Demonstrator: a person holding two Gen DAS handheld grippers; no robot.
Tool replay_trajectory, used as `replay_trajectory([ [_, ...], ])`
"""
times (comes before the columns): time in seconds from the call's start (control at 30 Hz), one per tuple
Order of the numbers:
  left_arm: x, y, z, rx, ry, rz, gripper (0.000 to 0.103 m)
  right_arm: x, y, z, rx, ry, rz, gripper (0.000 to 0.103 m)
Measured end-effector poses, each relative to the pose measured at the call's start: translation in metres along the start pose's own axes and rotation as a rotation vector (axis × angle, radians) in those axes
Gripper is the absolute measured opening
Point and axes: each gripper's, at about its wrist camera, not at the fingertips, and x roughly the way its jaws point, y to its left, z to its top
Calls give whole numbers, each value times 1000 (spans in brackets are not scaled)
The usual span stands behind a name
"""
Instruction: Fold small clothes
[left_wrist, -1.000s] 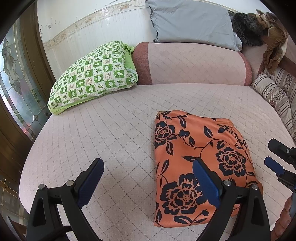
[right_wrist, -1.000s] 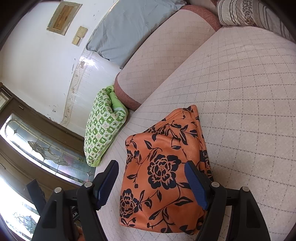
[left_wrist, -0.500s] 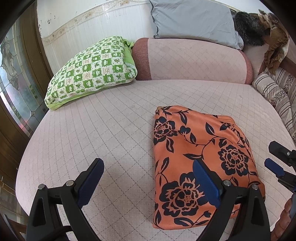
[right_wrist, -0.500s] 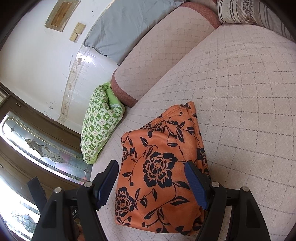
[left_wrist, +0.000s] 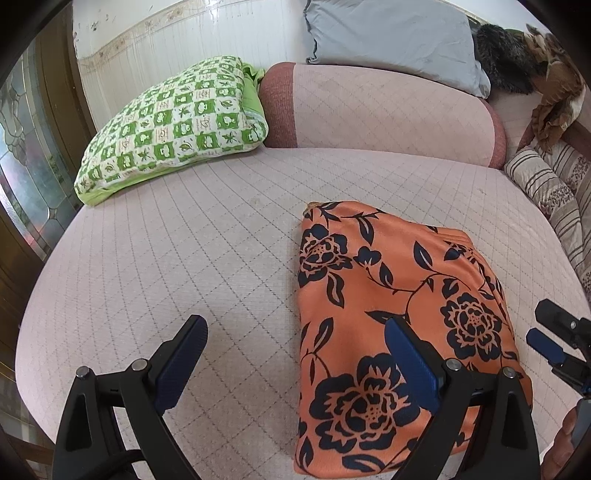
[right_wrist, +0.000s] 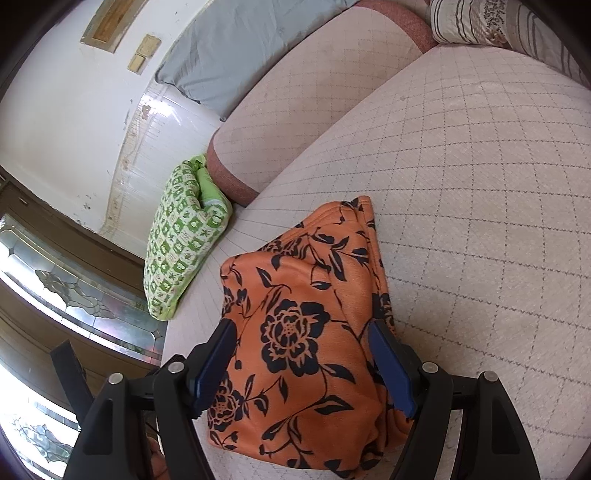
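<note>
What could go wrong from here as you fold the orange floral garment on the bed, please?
The orange floral garment is already bunched in layers, so a gripper may pinch only the top layer and pull the stack apart. The right gripper straddles its near end with open jaws, and closing there could also snag the quilted bed cover. The left gripper has one finger over the cloth and one off it, so a grab may catch only the edge.

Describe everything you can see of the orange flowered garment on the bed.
The orange garment is soft, knit-looking cloth printed with dark navy roses, leaves and stems. It lies folded into a rough rectangle, layered edges showing along one side, flat on the quilted pale pink bed cover. Both grippers hover open above it; neither visibly touches or grips it.
</note>
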Motion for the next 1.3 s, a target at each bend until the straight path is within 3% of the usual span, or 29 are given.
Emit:
replay_trajectory([
  [0.77,19,7,4,-24,35,-31,97,16,2,-3,-23,42,-36,77],
  [1.3,52,9,4,10,107,-78,97,59,-5,9,3,148,-31,77],
])
